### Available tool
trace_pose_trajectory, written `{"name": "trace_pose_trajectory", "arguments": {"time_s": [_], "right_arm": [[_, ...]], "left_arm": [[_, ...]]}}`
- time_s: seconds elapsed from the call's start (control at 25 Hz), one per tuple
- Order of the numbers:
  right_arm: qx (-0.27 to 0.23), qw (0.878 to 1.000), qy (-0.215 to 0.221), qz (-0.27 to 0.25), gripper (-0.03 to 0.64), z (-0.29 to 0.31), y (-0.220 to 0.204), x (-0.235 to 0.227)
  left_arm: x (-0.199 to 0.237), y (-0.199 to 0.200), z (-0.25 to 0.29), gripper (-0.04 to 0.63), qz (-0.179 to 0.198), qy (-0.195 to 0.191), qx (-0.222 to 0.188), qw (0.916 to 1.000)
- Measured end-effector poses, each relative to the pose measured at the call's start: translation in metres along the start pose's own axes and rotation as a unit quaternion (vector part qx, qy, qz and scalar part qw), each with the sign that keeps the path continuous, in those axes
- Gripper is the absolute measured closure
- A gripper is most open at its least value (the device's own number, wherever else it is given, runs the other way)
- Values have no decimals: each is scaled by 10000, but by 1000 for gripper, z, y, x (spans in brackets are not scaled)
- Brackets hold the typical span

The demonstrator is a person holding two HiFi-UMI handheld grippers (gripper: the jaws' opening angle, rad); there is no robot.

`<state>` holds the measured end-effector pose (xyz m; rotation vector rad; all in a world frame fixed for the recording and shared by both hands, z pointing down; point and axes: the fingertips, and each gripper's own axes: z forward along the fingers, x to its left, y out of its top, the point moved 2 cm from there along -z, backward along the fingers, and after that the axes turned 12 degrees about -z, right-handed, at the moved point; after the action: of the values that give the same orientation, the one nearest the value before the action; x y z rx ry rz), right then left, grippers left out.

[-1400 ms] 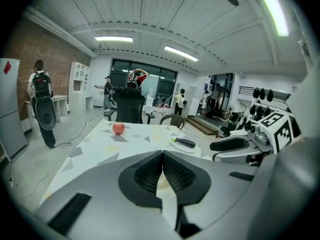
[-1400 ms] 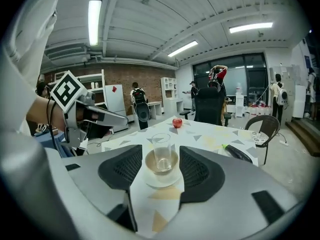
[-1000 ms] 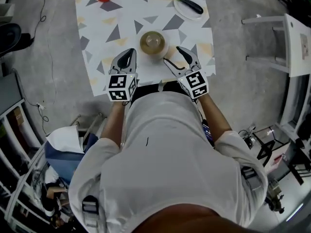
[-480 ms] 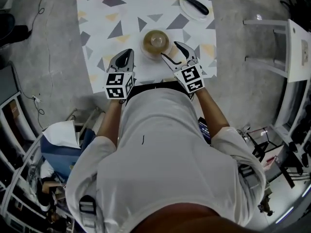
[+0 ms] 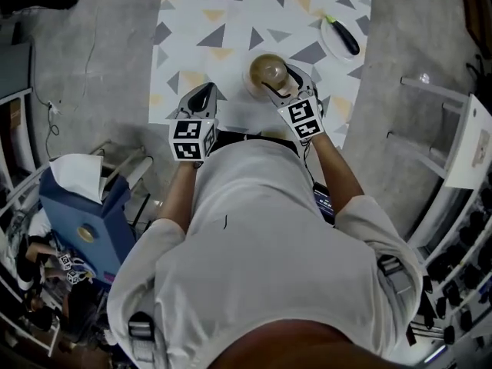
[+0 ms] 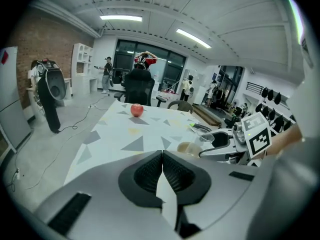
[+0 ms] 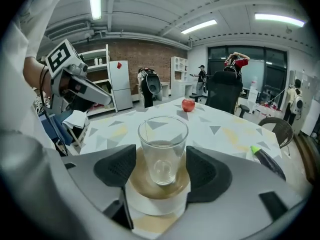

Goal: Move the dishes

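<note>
One dish, a round saucer with a brown top and a white underside, sits at the near edge of the triangle-patterned table. One clear glass stands upright on it. The right gripper has its jaws spread, one on either side of the dish. The left gripper hovers beside it with jaws pressed together, empty. Farther off lie one apple and one eggplant on one plate.
</note>
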<state>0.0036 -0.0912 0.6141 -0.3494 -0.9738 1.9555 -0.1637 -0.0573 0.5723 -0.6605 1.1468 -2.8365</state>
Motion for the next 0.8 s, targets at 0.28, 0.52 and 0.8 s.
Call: {"name": "trace_pose_trajectory", "arguments": {"time_s": [0.28, 0.52, 0.8], "right_arm": [[-3, 9999, 122, 120, 304, 23, -2, -1], [1, 9999, 24, 151, 336, 27, 1, -4], [34, 9999, 43, 131, 344, 23, 3, -5]], "left_arm": [[14, -6, -15, 575, -258, 309, -120, 9991], [18, -2, -19, 575, -265, 329, -177, 9989], [14, 4, -14, 575, -150, 199, -170, 9995]]}}
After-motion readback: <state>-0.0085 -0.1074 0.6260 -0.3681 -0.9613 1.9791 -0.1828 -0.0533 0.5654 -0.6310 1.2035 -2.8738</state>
